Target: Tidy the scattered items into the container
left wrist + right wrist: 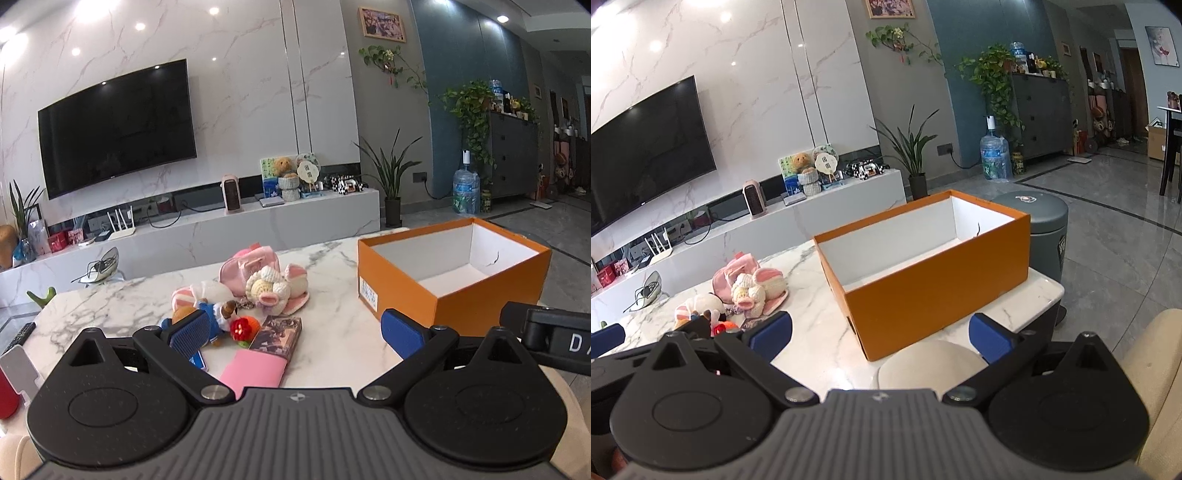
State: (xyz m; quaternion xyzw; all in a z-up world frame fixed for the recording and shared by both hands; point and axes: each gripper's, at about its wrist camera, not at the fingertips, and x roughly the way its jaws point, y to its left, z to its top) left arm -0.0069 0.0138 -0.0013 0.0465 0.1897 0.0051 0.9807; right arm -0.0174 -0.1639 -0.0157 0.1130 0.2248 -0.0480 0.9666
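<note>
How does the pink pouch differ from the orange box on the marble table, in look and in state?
The pink pouch is soft fabric with a rounded shape; the orange box is stiff, with straight walls. The pouch is much smaller than the box. The pouch lies in the pile of toys, with a crochet toy leaning on it; the box stands apart, open on top, with nothing visible inside. Both rest on the marble table.

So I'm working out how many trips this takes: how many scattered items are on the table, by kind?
Soft toys: 4 (crocheted pig, pink-striped toy, bear in blue, red crocheted flower)
Pink pouch: 1
Flat packs: 2 (printed card box, pink sleeve)
Total: 7, as far as the overlapping heap shows; the orange box is not counted.
</note>
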